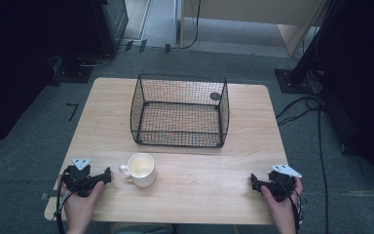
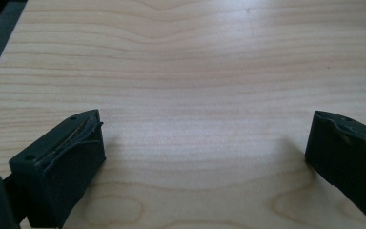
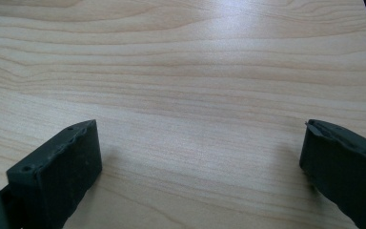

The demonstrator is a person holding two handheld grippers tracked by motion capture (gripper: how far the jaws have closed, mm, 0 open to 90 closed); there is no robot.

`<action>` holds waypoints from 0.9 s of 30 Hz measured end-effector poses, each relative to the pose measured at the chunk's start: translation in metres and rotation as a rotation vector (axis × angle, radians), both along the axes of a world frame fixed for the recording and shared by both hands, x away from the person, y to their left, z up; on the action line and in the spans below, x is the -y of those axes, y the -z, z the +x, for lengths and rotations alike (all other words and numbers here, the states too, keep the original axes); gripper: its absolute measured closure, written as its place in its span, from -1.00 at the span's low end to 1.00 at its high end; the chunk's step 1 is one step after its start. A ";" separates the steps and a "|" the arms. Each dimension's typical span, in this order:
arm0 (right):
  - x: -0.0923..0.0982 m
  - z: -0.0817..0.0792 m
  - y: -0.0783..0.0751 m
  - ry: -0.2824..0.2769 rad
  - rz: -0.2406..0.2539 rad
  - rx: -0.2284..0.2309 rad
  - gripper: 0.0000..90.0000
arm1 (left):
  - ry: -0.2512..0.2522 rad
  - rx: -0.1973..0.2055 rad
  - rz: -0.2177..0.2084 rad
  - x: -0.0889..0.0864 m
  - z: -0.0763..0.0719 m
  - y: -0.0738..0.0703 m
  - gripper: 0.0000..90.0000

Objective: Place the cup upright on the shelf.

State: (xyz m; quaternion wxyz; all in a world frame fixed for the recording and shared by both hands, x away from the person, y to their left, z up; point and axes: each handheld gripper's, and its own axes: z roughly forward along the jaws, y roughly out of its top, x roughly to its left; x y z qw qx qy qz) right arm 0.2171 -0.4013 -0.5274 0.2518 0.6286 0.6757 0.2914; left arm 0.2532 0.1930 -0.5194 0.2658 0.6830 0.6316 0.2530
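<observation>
Two black two-jaw grippers, one per hand, resting at the near edge of one pale wooden table [image 1: 185,195]. Left gripper [image 1: 108,174]: jaws spread wide, nothing between but bare wood. Right gripper [image 1: 253,181]: the same, wide and empty. One white ceramic mug [image 1: 141,169], handle turned towards the left gripper, just beside it. One black wire-mesh basket [image 1: 180,111] beyond, mid-table. No readable writing anywhere.

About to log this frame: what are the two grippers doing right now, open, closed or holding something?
Left gripper: open, nothing between the jaws, just bare table.
Right gripper: open, holding nothing.
</observation>
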 end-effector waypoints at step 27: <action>0.000 0.000 0.000 0.000 0.001 0.000 -1.00 | 0.272 0.098 -0.080 0.004 -0.028 -0.010 -0.46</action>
